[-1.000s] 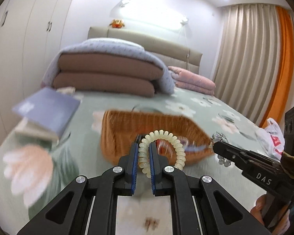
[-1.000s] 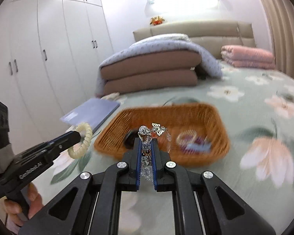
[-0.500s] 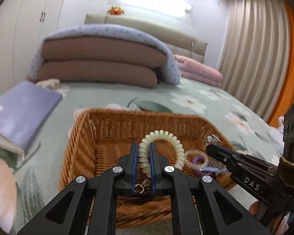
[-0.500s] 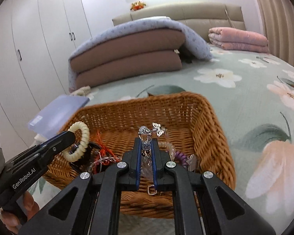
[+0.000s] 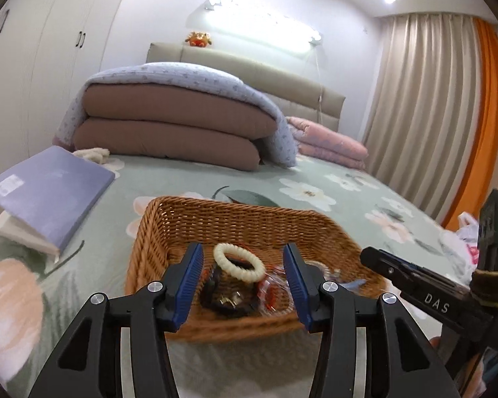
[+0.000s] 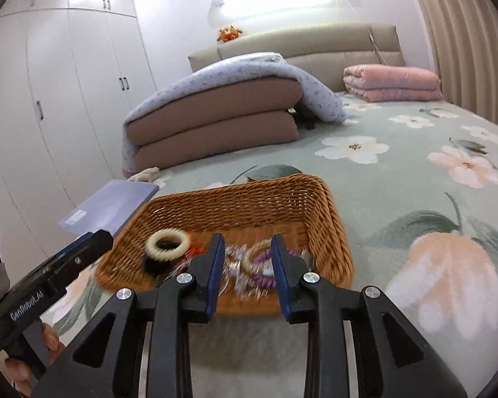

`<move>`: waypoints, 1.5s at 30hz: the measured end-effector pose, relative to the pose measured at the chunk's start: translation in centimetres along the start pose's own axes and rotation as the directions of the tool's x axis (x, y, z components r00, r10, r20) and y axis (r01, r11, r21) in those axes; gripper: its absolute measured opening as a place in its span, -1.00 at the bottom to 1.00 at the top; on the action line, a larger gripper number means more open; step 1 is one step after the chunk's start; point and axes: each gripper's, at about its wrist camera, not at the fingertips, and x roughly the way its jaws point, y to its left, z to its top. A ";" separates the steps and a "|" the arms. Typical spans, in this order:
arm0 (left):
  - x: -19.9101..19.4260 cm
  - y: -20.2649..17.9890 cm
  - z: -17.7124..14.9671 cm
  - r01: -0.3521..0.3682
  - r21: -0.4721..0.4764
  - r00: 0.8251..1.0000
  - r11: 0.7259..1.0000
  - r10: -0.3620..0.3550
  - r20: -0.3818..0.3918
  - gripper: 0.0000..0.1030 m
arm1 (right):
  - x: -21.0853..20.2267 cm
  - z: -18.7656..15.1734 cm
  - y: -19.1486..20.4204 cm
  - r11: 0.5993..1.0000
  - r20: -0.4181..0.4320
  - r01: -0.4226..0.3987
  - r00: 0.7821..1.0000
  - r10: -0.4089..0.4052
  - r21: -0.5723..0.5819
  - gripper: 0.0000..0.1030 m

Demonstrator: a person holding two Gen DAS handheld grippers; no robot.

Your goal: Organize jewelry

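A brown wicker basket [image 5: 235, 219] [image 6: 325, 219] sits on the flowered bedspread. My left gripper [image 5: 244, 267] is open over the basket's near side; the cream bead bracelet [image 5: 238, 262] [image 6: 166, 245] lies loose in the basket on dark jewelry. My right gripper [image 6: 247, 258] is open over the basket's near right part; the silver butterfly piece [image 6: 234, 267], blurred, lies between its fingers among purple and clear beads [image 6: 262, 275]. Each gripper shows at the edge of the other's view.
A lilac book [image 5: 49, 195] lies left of the basket. Folded brown and blue quilts [image 5: 176, 126] and a pink quilt [image 6: 391, 83] lie near the headboard. A plastic bag [image 5: 461, 242] sits at the right. White wardrobes stand left, curtains right.
Both grippers have opened. The cream bracelet dropped from the left gripper into the basket, and the silver butterfly piece dropped from the right gripper into the basket.
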 end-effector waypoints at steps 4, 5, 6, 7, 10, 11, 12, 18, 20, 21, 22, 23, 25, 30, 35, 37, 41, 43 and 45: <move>-4.7 -0.5 -2.1 -0.035 -0.010 0.999 0.999 0.035 0.032 0.12 | -4.4 -3.5 1.0 1.000 0.014 -0.002 1.000 0.003 -0.014 -0.11; -5.5 -0.5 -2.7 -0.046 -0.016 0.998 0.999 0.047 0.034 0.19 | -5.0 -4.2 1.1 1.000 0.016 0.004 1.000 -0.004 -0.019 -0.11; -6.7 -0.6 -3.8 -0.070 -0.022 0.997 0.997 0.071 0.039 0.27 | -5.6 -5.0 1.3 0.999 0.022 0.020 1.000 -0.019 -0.026 -0.11; -7.3 -0.7 -4.6 -0.091 -0.026 0.995 0.996 0.092 0.043 0.30 | -6.0 -5.7 1.4 0.999 0.029 0.039 0.999 -0.038 -0.033 -0.11; -8.1 -0.9 -6.5 -0.145 -0.021 0.988 0.989 0.146 0.048 0.37 | -6.5 -7.1 1.6 0.995 0.048 0.087 0.995 -0.085 -0.057 -0.10; -8.1 -1.1 -7.1 -0.164 -0.006 0.985 0.986 0.164 0.044 0.37 | -6.4 -7.3 1.7 0.994 0.048 0.088 0.995 -0.085 -0.062 -0.10; -8.1 -1.2 -7.5 -0.183 0.008 0.982 0.983 0.182 0.044 0.37 | -6.3 -7.4 1.8 0.994 0.043 0.084 0.996 -0.081 -0.069 -0.10; -7.8 -1.8 -8.5 -0.197 0.043 0.980 0.980 0.195 0.038 0.40 | -6.1 -8.2 3.0 0.986 0.053 0.101 0.994 -0.095 -0.129 -0.02; -8.0 -1.7 -8.7 -0.196 0.038 0.980 0.980 0.194 0.048 0.41 | -6.4 -8.2 3.1 0.985 0.072 0.106 0.993 -0.097 -0.133 0.27; -8.0 -1.6 -8.6 -0.197 0.036 0.979 0.980 0.196 0.052 0.41 | -6.6 -8.2 3.1 0.986 0.082 0.107 0.992 -0.097 -0.129 0.34; -8.1 -1.7 -8.6 -0.200 0.036 0.978 0.979 0.198 0.059 0.41 | -6.7 -8.1 2.9 0.986 0.087 0.107 0.992 -0.096 -0.124 0.39; -8.1 -1.7 -8.6 -0.202 0.039 0.978 0.979 0.199 0.066 0.41 | -6.8 -8.1 2.8 0.987 0.091 0.105 0.991 -0.095 -0.119 0.39; -8.2 -2.2 -8.7 -0.213 0.054 0.975 0.975 0.209 0.078 0.41 | -6.7 -8.1 2.7 0.989 0.086 0.100 0.992 -0.091 -0.112 0.39; -8.1 -2.8 -8.8 -0.229 0.085 0.972 0.970 0.223 0.076 0.43 | -6.6 -8.0 2.5 0.990 0.079 0.097 0.993 -0.089 -0.107 0.39; -8.3 -2.5 -8.8 -0.241 0.065 0.969 0.968 0.236 0.077 0.43 | -6.5 -8.1 2.5 0.988 0.073 0.100 0.993 -0.092 -0.114 0.39; -8.2 -2.5 -8.8 -0.241 0.065 0.969 0.968 0.236 0.075 0.43 | -6.6 -8.2 2.6 0.988 0.075 0.102 0.993 -0.093 -0.119 0.39; -8.3 -2.8 -8.9 -0.241 0.077 0.969 0.968 0.235 0.082 0.43 | -6.5 -8.3 2.9 0.987 0.073 0.103 0.993 -0.095 -0.125 0.39; -8.2 -2.9 -8.9 -0.240 0.084 0.969 0.967 0.234 0.079 0.43 | -6.4 -8.3 2.9 0.987 0.070 0.104 0.993 -0.095 -0.126 0.39; -8.2 -2.9 -8.9 -0.240 0.086 0.969 0.967 0.233 0.079 0.43 | -6.3 -8.3 2.9 0.987 0.068 0.105 0.993 -0.097 -0.125 0.39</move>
